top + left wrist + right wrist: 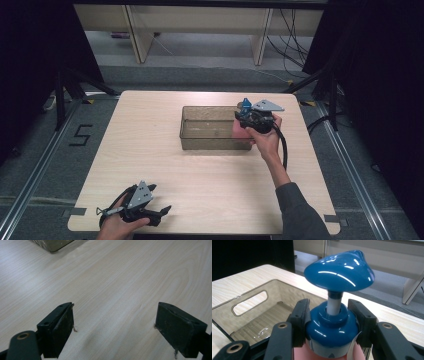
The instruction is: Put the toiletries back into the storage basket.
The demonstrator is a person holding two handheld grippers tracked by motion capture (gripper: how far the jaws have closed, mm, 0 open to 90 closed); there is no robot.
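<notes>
Left tool (pixel 159 209): rests low at the near left corner of the tabletop (pixel 150 150), held by the person's left hand (pixel 117 225) coming in from the bottom edge; the grey plate on top faces up.
Left tool's state: released; the left gripper view has the two black jaws set wide apart with bare wood grain between them, nothing gripped.
Left gripper view extra: a corner of the clear bin (pixel 53 245) at the top edge, well apart from the jaws.
Clear bin (pixel 192 135): a smoky see-through box in the middle of the tabletop; the right gripper view (pixel 249 302) reveals a slot handle cut in its end wall.
Pump bottle (pixel 243 127): pink body with a blue pump, at the bin's right end; from the high view, whether it is inside or just above the rim cannot be told.
Right tool (pixel 332 315): clenched on the pump bottle (pixel 332 332), jaws pressed on either side of the blue collar, the pump head standing upright above them.
Right hand (pixel 265 137): forearm in a grey sleeve reaches forward from the bottom right, wrist bent toward the bin.
</notes>
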